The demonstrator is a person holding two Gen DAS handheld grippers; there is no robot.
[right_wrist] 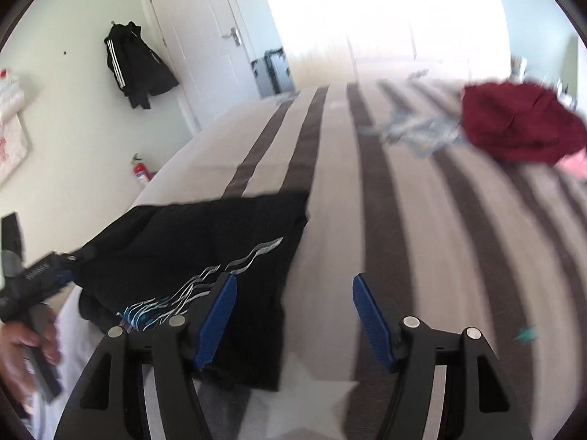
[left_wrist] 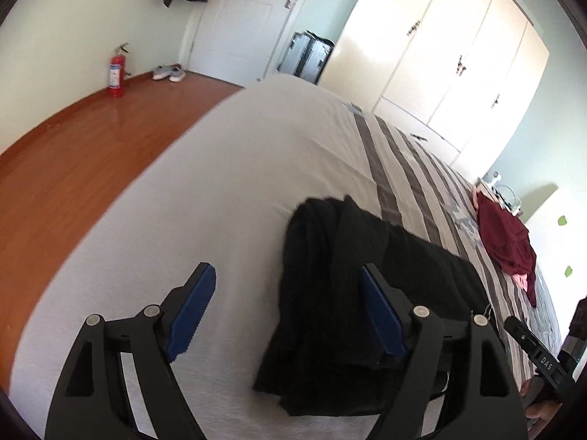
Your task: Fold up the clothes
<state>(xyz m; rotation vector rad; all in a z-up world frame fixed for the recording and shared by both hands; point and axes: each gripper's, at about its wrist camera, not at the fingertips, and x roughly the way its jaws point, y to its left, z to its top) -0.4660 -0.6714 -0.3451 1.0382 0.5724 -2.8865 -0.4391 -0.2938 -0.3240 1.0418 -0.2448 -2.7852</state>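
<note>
Garment, black knit with pale wavy print (right_wrist: 205, 256), lying folded on striped grey-white bed cover (right_wrist: 422, 238). Left gripper (left_wrist: 286, 311) fingers spreading, pinching nothing; garment under right finger. Right gripper (right_wrist: 293, 319) fingers spreading beside garment edge, empty. Release likely letting fold settle.

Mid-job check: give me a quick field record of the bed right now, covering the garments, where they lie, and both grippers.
surface: bed, striped cover on its far part
folded item: black garment, folded, white wavy print on top
waiting pile: maroon garment, crumpled at far side, pink cloth under its edge
left gripper: open, nothing between fingers
right gripper: open, nothing between fingers
</note>
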